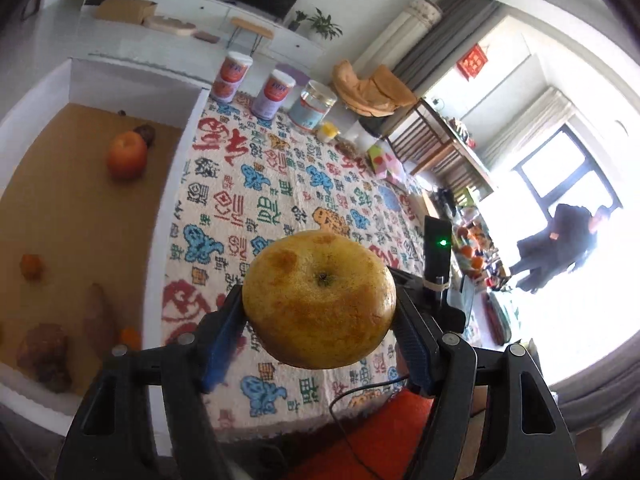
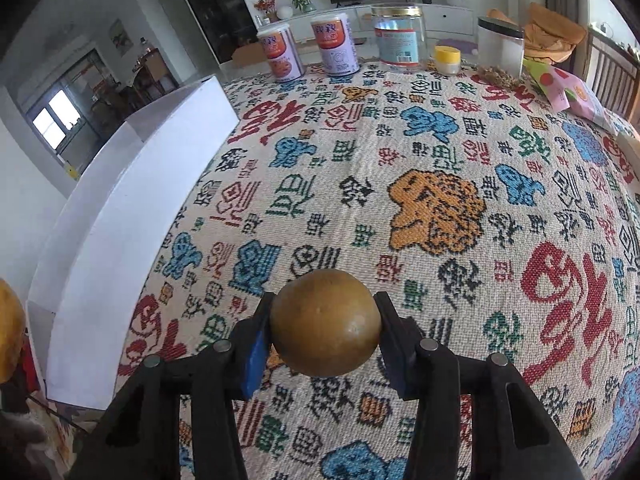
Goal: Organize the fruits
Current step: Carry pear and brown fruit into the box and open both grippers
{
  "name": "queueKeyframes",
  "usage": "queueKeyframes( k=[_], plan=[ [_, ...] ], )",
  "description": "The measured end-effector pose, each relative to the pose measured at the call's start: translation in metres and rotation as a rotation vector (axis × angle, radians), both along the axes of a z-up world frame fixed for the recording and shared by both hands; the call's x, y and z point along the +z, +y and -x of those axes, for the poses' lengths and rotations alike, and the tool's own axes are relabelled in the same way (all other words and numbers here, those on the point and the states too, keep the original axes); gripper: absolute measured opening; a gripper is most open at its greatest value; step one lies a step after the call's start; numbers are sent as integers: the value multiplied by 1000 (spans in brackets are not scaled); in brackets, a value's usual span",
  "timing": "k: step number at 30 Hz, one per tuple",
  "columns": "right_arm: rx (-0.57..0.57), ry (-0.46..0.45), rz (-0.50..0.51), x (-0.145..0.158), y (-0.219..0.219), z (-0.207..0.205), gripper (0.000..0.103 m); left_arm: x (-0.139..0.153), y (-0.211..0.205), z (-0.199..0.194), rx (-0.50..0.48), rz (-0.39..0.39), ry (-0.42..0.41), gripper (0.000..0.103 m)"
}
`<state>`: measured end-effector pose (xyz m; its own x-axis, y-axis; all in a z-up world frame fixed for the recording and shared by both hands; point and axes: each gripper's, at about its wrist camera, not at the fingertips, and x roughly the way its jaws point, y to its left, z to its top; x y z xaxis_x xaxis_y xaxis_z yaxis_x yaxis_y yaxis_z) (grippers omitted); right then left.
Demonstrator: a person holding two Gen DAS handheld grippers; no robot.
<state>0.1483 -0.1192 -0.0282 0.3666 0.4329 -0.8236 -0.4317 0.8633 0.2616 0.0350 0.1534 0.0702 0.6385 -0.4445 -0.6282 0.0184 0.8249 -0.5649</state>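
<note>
Yellow fruit (image 1: 319,299) stem-dimple twd camera, L gripper (image 1: 319,312)

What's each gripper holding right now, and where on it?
Left gripper clamps a yellow citrus fruit across its sides; right gripper clamps a brown round fruit likewise.

The cloth (image 2: 400,168) over the desk was cream, woven with red, blue, green, black and orange characters. The larger fruit (image 1: 319,298) was yellow with brown blotches — the smaller fruit (image 2: 325,322) olive-brown. At upper left, the white-walled box (image 1: 80,208) had a tan floor.
</note>
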Motion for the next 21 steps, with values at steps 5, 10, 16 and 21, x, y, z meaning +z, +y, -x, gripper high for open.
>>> queueKeyframes(
  k=[5,10,16,21],
  plan=[
    [239,-44,-120,74,100,37,48,28,84,-18,218,-186,-3,72],
    [429,-79,-84,97,218,47,49,-55,147,-82,337,-310,216,72],
    [509,-50,145,42,300,37,49,-147,182,-113,354,-260,463,72],
    [499,-33,195,19,315,31,82,-147,185,-100,404,-275,423,81]
  ],
)
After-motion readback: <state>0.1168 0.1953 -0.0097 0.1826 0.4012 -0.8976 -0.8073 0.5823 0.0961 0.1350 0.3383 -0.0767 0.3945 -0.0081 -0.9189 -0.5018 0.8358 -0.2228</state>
